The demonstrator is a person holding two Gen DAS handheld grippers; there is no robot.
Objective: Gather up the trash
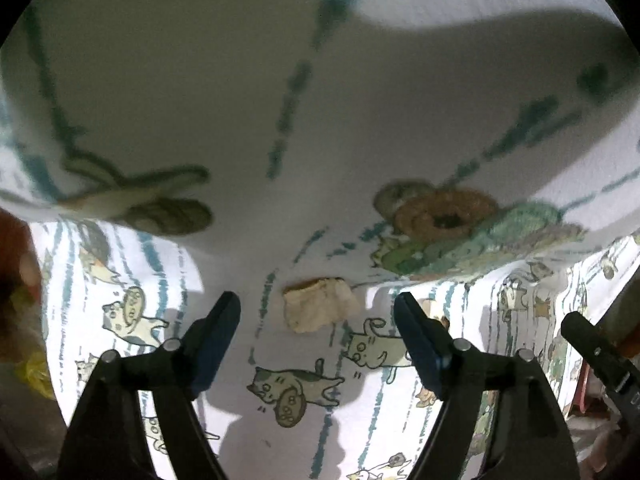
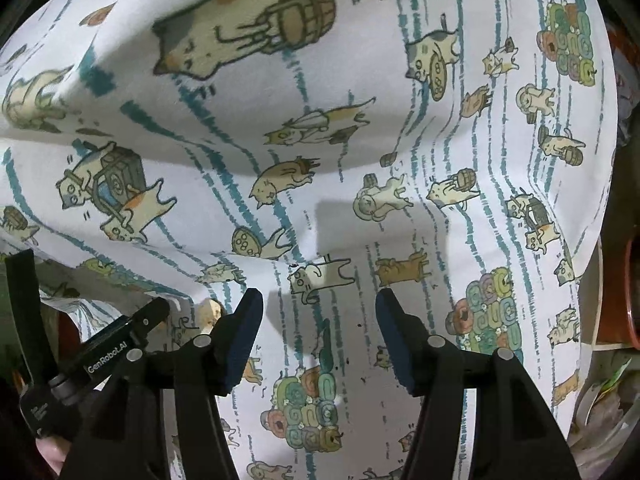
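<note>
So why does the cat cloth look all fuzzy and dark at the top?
Left wrist view: the raised fold of cat cloth sits close to the lens, so it blurs and lies in shadow; the crumpled scrap looks sharper. Right wrist view: mostly sharp, with fisheye bending the stripes.

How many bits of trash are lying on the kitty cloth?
1. A crumpled tan scrap lies on the cat-print cloth, just ahead of the open left gripper. In the right wrist view only tiny dark specks show. More could hide under folds.

A white cloth (image 1: 240, 120) printed with cartoon cats and teal stripes covered the surface in rumpled folds. A pale crumpled scrap (image 1: 318, 304) lay on it.
</note>
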